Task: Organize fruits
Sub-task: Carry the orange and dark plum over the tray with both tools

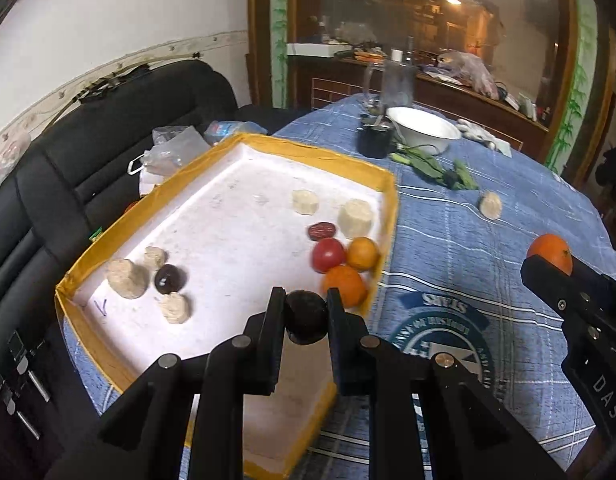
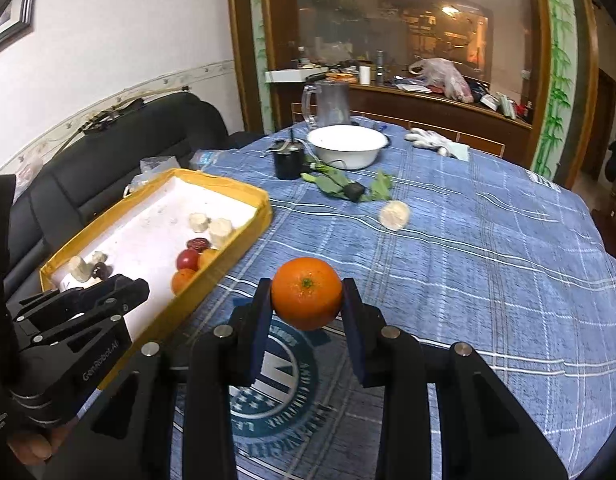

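My left gripper (image 1: 305, 312) is shut on a dark round fruit (image 1: 305, 320) and holds it over the near edge of the yellow-rimmed white tray (image 1: 235, 208). The tray holds a red fruit (image 1: 328, 255), two oranges (image 1: 362, 254) (image 1: 346, 285), a dark red fruit (image 1: 321, 231), a dark fruit (image 1: 170, 279) and several pale pieces. My right gripper (image 2: 306, 300) is shut on an orange (image 2: 306, 293) above the blue checked tablecloth (image 2: 468, 280), right of the tray (image 2: 243, 208). One pale piece (image 2: 394, 215) lies on the cloth.
A white bowl (image 2: 347, 151), a glass mug (image 2: 330, 104), a black cup (image 2: 288, 163), green leaves (image 2: 340, 186) and white gloves (image 2: 428, 138) are at the table's far side. A black sofa (image 1: 87, 152) stands left of the table.
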{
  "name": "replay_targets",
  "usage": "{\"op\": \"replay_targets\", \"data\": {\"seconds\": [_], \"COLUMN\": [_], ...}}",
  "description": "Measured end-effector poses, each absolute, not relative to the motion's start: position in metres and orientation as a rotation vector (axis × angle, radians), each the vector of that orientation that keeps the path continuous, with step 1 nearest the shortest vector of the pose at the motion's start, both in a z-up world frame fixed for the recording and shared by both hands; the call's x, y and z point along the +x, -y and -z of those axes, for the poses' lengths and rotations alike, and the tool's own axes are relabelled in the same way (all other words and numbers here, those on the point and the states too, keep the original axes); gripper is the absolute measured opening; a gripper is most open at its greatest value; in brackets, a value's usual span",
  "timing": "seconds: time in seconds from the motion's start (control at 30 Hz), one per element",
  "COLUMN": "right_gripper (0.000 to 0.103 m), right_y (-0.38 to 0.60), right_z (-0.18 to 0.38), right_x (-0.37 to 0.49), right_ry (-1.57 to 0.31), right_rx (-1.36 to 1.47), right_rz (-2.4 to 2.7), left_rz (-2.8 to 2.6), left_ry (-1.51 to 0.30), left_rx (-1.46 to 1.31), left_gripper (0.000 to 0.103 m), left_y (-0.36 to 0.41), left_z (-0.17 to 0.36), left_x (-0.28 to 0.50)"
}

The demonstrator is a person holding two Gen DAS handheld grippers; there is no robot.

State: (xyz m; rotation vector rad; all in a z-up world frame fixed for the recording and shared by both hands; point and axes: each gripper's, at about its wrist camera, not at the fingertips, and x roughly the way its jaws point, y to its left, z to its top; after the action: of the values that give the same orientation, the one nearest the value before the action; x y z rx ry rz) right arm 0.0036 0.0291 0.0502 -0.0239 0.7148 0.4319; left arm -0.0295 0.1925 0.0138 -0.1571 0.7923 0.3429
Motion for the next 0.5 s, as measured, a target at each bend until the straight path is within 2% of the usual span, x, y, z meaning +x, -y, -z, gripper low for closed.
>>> {"op": "replay_targets", "data": {"seconds": [0.5], "right_gripper": [0.036], "right_y": [-0.098], "right_z": [-0.046], "right_x": [0.028], "right_ry": [-0.744], "right_rx": [-0.062], "right_rz": [-0.562], "left_rz": [-0.465], "left_ry": [-0.829], "left_rx": [-0.203], "left_gripper": [0.018], "left_y": [-0.259], "left_z": [0.0], "left_x": [-0.017]}}
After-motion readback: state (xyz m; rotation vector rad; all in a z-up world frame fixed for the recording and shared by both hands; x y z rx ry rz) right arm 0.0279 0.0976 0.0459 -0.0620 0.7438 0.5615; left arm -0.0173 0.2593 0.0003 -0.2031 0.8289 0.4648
